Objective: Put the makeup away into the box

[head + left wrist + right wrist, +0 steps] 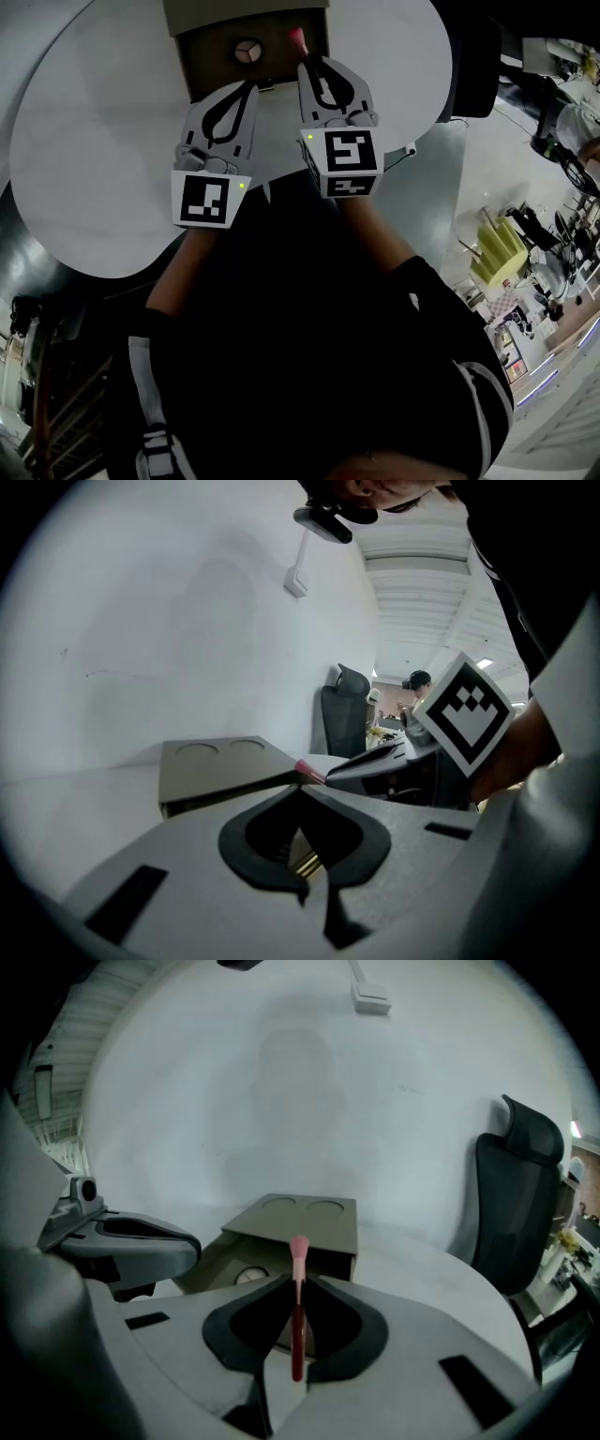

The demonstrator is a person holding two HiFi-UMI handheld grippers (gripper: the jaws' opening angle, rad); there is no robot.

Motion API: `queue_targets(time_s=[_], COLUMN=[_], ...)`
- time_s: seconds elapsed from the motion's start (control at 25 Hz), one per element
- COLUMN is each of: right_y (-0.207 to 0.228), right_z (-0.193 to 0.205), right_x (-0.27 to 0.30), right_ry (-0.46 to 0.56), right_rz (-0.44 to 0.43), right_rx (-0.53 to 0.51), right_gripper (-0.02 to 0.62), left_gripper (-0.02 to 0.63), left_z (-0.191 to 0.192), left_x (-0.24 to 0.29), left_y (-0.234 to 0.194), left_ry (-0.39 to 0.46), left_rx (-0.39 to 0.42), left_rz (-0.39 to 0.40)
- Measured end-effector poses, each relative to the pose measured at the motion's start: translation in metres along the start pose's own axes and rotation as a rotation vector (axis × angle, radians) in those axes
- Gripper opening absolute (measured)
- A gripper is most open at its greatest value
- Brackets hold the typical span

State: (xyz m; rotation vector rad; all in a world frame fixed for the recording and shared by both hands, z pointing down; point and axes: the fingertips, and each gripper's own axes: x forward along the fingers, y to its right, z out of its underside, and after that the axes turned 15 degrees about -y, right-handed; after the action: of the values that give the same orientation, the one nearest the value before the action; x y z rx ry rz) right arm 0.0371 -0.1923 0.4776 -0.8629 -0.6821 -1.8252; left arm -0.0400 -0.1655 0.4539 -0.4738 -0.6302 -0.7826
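Right gripper [298, 1283] jaws were pinched nearly shut on slim brush [299, 1246]. Pink tip sat just short of open drawer of box [305, 1218] on bench [422, 1260]. Left gripper [305, 787] jaws met at tips beside drawer; gold glint behind them unclear. Risk: thin handle pivoting in pinch, tip snagging box top edge, brush dropping outside drawer.

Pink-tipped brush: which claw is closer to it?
Right. The right claw grips the brush; the left claw sits apart, to its left in the head view.
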Motion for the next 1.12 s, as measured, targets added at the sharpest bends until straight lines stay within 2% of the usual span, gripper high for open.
queue_targets(time_s=[0.44,0.84,0.96,1.12], right_y=[0.001,0.003,0.004,0.004], right_z=[-0.002,0.002,0.002,0.000], right_x=[0.033,0.046,0.046,0.040], right_ry=[-0.061,-0.104,-0.103,-0.081], right_rz=[-0.016,-0.008,-0.009,-0.006], right_rx=[-0.055,-0.050,-0.042,-0.040], right_gripper=[0.063,0.064,0.126,0.127], left_gripper=[0.008,0.008,0.008,0.008], left_z=[0.000,-0.001,-0.001,-0.003], left_x=[0.015,0.016,0.015,0.012], left_y=[-0.012,-0.021,-0.020,-0.018], left_ry=[-0.019,-0.020,-0.017,-0.006], left_rx=[-0.028,-0.036,-0.037,-0.029], left_rz=[-0.006,-0.017,-0.017,-0.019])
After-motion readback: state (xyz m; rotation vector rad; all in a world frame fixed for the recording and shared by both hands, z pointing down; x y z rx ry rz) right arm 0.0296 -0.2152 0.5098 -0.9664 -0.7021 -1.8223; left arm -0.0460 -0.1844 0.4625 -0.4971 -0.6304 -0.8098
